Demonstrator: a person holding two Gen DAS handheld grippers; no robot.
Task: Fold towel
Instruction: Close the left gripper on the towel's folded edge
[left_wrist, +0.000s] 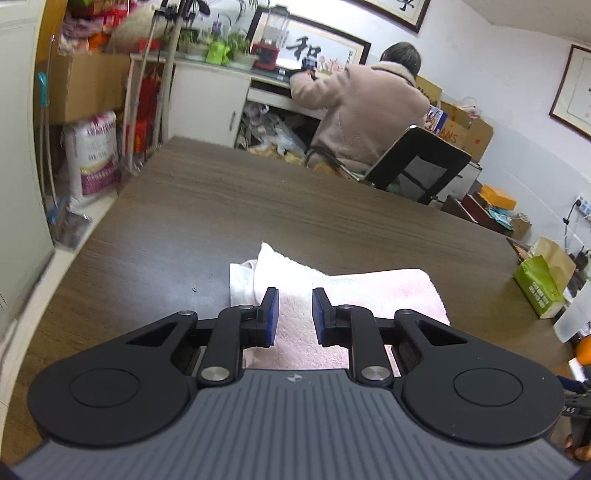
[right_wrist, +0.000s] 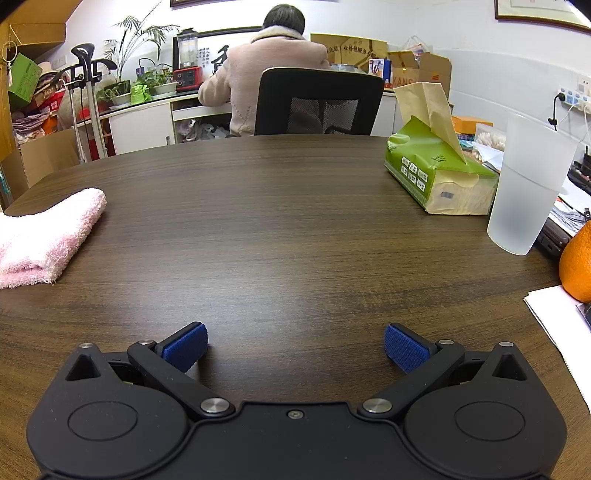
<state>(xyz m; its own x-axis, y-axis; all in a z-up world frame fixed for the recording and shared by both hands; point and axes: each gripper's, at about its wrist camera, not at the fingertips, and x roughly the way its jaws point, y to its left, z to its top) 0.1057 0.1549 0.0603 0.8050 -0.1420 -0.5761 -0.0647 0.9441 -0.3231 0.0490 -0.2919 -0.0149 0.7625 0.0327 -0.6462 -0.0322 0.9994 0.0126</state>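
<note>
Left gripper (left_wrist: 295, 314): black linkage, blue-padded fingers standing a narrow gap apart, nothing pinched between them. It hangs over the near part of the pale pink terry towel (left_wrist: 332, 295); whether the pads touch the cloth cannot be told.

The towel lies folded on the dark wood-grain tabletop (left_wrist: 229, 206), with a white fold poking up at its far left corner.

Right gripper (right_wrist: 295, 347): fingers spread wide, holding nothing, low over bare tabletop (right_wrist: 280, 229), well apart from the towel (right_wrist: 44, 240), which sits to its left, at the tabletop's left edge.

On the far side of the tabletop from the towel: a green pack of tan paper tissues (right_wrist: 436, 173); just beside it, a frosted translucent plastic cup (right_wrist: 528, 188); beyond the cup, an orange fruit (right_wrist: 578, 266), part cut off by the frame.

Past the tabletop's far edge, a person in a beige coat (right_wrist: 266, 70) sits in a black mesh-backed chair (right_wrist: 317, 101), back turned.
</note>
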